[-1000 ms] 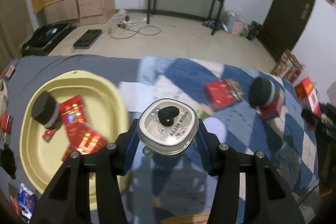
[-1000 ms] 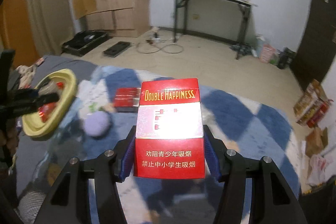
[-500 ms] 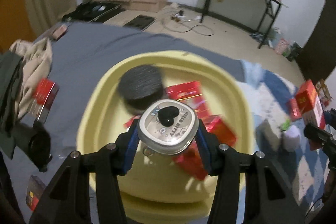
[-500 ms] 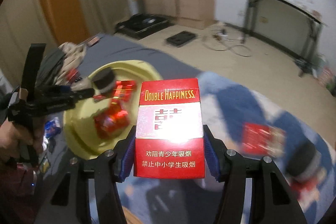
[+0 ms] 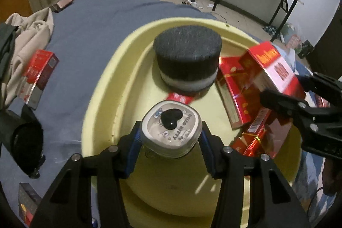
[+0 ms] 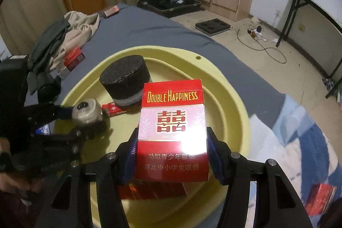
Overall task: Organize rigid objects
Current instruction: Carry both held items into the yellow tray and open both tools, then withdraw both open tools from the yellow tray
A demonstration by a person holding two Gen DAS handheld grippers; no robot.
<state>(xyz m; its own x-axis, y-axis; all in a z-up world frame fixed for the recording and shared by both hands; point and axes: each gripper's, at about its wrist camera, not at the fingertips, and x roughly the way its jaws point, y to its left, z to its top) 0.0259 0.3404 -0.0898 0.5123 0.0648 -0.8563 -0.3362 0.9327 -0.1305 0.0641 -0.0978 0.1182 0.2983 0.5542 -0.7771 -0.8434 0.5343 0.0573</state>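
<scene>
A grey-blue bed (image 6: 149, 29) carries a yellow basin (image 5: 128, 52), which sits by heaped clothes (image 6: 64, 35). In the basin a black-topped jar (image 5: 188, 57) stands on its floor beside loose red packs (image 5: 237, 91). The right gripper (image 6: 172, 142) is clamped on a red Double Happiness pack (image 6: 172, 131), held upright over the basin's near side. The left gripper (image 5: 171, 134) is closed around a small Hello Kitty tin (image 5: 171, 125), held above the basin floor in front of the jar. Another red pack (image 5: 40, 69) lies on the bed outside the basin
</scene>
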